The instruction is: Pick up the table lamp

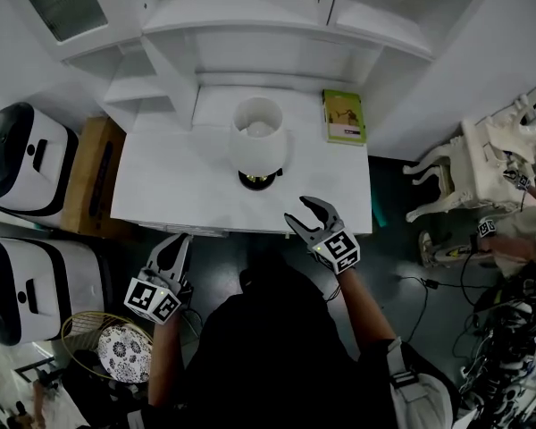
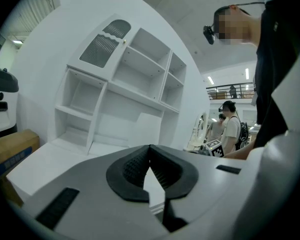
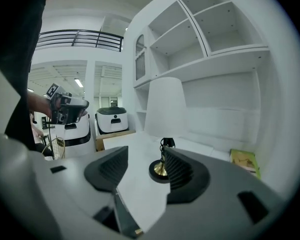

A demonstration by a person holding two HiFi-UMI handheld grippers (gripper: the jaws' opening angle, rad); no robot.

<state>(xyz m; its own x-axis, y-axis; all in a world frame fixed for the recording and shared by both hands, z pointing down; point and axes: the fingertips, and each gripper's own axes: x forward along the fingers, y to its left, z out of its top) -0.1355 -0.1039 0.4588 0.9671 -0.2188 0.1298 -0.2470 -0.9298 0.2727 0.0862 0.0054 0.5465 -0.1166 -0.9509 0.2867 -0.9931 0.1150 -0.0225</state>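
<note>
A person seen from above stands at a white worktop built into a white shelf unit. A table lamp with a white drum shade and a black-and-gold round base stands upright near the middle of the worktop, untouched. A green paperback book lies flat to its right, well apart from it.

The right gripper hovers over the front edge of the worktop with its jaws spread and nothing between the pads. In the right gripper view the lamp is framed through the gap but sits further back on the worktop.

The left gripper hangs lower, just off the front edge, with its jaws pressed together and empty.

The pickup has not begun. What seems left is the reach to the lamp, the closing on it and the lift.
</note>
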